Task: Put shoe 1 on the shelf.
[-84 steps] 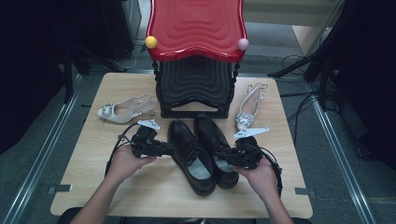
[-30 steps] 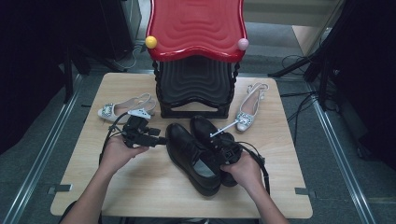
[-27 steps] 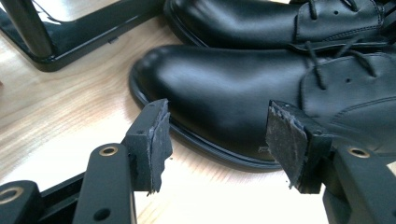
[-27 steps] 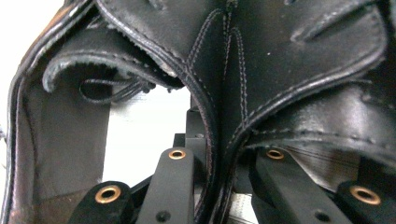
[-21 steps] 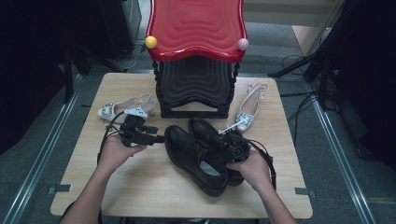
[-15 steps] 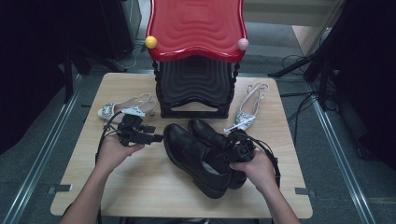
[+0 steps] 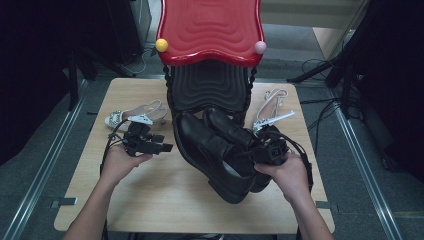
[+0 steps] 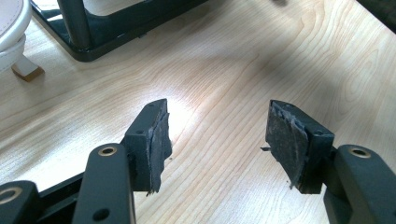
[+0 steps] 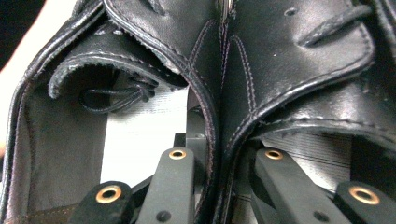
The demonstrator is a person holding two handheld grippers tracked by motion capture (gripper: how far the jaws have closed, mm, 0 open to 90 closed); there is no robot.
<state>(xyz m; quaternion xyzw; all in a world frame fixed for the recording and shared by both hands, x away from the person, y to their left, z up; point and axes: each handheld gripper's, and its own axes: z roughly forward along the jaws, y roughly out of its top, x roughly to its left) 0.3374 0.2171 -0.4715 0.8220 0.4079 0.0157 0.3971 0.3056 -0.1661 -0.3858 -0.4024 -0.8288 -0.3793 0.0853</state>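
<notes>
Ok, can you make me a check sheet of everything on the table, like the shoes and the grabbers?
Surface: light wooden table, bare at the front.
Job's things: pair of black leather shoes, side by side, toes toward the rack.
Clutter: red-topped shoe rack at the back, with a yellow ball and a pink ball on its front corners; one white heeled sandal on its left, another sandal on its right.
Grippers: left gripper open over bare wood; right gripper shut on the touching inner edges of both shoes.
Cables: black cable loops from the left gripper.
Surroundings: grey floor, dark stands and loose wires.
</notes>
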